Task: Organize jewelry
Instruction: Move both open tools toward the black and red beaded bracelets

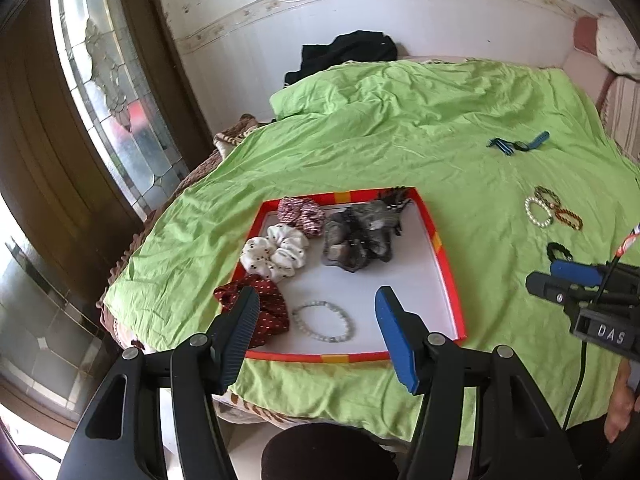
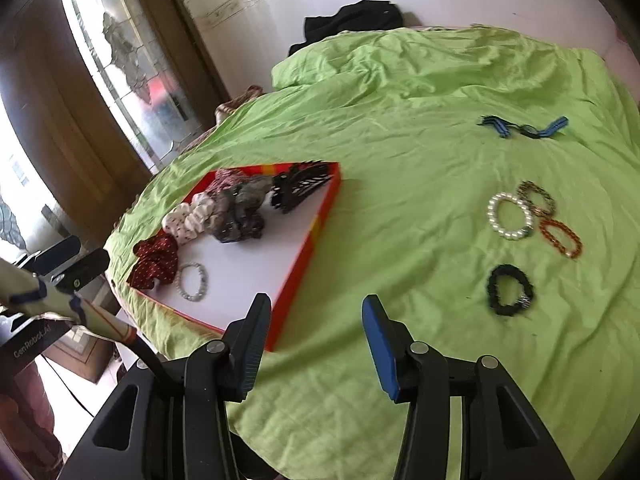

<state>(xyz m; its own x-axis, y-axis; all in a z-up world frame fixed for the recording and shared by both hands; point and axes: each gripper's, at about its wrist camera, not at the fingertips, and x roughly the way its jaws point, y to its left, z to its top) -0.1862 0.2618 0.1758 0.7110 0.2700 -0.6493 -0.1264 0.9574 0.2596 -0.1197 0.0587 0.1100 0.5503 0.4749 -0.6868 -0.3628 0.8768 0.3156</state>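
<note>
A lime-green bedsheet (image 2: 420, 152) covers the bed and carries everything else. On its near left part lies a shallow red-rimmed tray (image 1: 444, 248) with a white floor. Along the tray's left side and back sit a dark red dotted scrunchie (image 1: 260, 308), a white dotted scrunchie (image 1: 276, 254), a pink striped scrunchie (image 1: 302, 212), a grey gauzy scrunchie (image 1: 356, 236) and a dark hair clip (image 2: 300, 188) in the far corner. A pale beaded bracelet (image 1: 324, 320) lies flat on the tray floor just beside the red scrunchie.

The left gripper (image 1: 318, 328) hovers low over the tray's near edge, pointing forward and slightly down, its jaws spread wide with nothing between them; the pale bracelet shows in the gap. The right gripper (image 2: 314, 340) hangs above bare sheet just right of the tray's near corner, its jaws also spread and empty.

Well to the right, on the sheet, lie a black scrunchie (image 2: 510, 290), a white pearl bracelet (image 2: 510, 216), an orange beaded bracelet (image 2: 560, 238) and a dark braided bracelet (image 2: 536, 198), the last three touching or overlapping. Farther back rests a blue strap item (image 2: 524, 127). A black garment (image 1: 348, 54) sits against the wall.
</note>
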